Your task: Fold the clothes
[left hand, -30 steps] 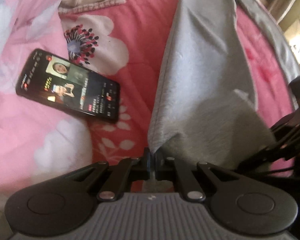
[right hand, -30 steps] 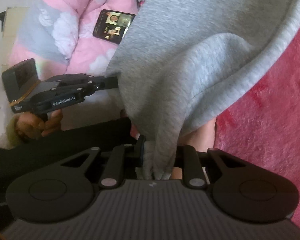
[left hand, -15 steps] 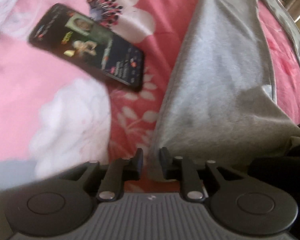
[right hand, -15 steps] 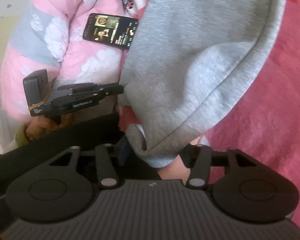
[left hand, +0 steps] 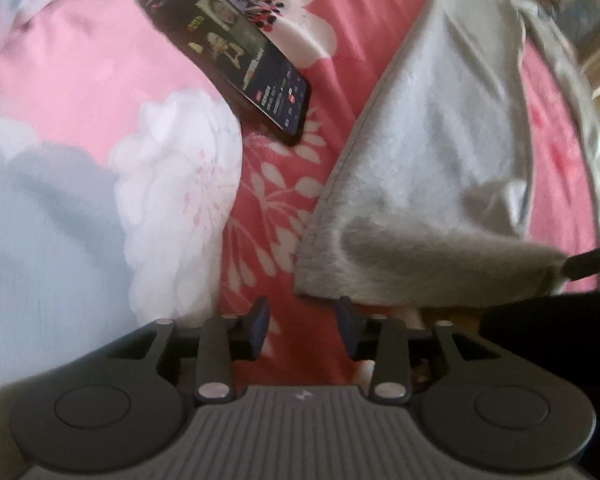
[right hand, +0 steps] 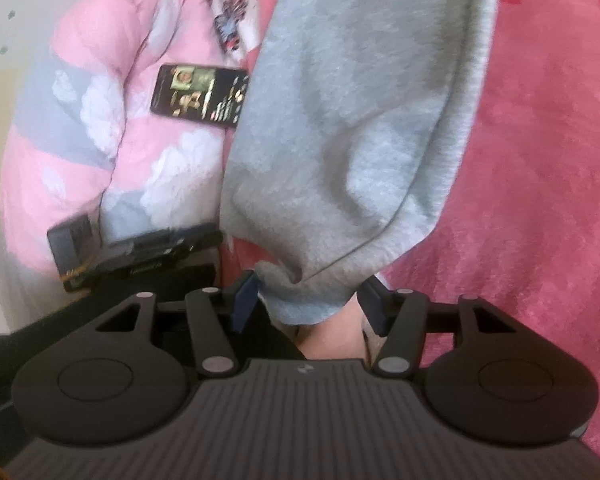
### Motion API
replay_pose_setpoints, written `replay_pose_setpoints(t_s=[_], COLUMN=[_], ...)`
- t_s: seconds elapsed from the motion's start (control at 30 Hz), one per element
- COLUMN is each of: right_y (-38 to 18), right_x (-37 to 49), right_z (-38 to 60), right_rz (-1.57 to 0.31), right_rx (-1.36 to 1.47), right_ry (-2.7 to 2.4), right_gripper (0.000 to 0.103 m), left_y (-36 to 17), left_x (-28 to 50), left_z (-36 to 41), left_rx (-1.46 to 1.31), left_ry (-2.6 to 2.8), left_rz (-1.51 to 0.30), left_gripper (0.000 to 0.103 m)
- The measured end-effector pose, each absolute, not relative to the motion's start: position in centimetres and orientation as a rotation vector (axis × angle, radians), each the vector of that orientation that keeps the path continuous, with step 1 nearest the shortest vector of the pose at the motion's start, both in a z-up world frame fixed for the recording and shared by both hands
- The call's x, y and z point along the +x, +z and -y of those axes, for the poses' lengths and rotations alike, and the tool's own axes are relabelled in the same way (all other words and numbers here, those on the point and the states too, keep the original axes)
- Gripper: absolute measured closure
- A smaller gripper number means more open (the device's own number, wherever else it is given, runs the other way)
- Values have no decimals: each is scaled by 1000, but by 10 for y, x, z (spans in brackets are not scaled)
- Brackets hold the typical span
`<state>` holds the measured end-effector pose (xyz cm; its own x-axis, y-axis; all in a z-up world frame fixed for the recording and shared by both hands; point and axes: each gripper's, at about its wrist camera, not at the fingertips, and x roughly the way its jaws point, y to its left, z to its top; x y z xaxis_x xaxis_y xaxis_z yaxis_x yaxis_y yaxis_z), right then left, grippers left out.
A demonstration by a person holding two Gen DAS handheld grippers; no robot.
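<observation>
Left wrist view: left tongs (left hand: 303, 322) opening, empty; right tongs (right hand: 308, 300) let go; gray top (left hand: 440, 160) at one o'clock, half folded.

Phone (left hand: 228, 50) left of garment (left hand: 440, 160)

A light grey garment (left hand: 440, 152) lies at right of frame on a coral-pink bedsheet (left hand: 284, 200) printed with white flowers and leaves; at left, a pale pink quilt (left hand: 80, 80) bears white and grey cloud patches, with a black phone (left hand: 228, 46) at upper centre.
</observation>
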<state>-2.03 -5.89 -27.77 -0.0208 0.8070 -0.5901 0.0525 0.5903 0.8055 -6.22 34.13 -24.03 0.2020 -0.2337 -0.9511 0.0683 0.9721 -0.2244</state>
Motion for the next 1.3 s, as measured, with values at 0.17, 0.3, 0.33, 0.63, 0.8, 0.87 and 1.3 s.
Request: replay_pose_setpoints(t_s=[0.17, 0.3, 0.33, 0.63, 0.8, 0.87, 1.3], right_y=[-285, -296, -298, -317, -325, -327, -315], right_x=[-18, -19, -19, -25, -32, -35, -38], right_z=[86, 105, 105, 80, 69, 65, 55], right_rz=[-1464, -1449, -1456, -1618, -1674, -1691, -1639], right_rx=[885, 1009, 1012, 1010, 1081, 1100, 1030], right_ry=[525, 405, 403, 467, 529, 554, 705], right_gripper=[48, 47, 46, 37, 36, 36, 94], left_y=[-241, -255, -259, -285, -291, -294, -268], left_x=[-65, -65, -66, -66, -67, -68, -83], left_z=[-352, -354, -353, -351, -353, -352, -366], left_rx=[-348, -453, -460, -563, -619, -620, -770], left_ry=[-222, -191, -183, -116, -88, -76, 18], left_rz=[-1325, -1352, -1359, -1345, -1287, -1268, -1129], left_gripper=[44, 43, 44, 47, 62, 68, 100])
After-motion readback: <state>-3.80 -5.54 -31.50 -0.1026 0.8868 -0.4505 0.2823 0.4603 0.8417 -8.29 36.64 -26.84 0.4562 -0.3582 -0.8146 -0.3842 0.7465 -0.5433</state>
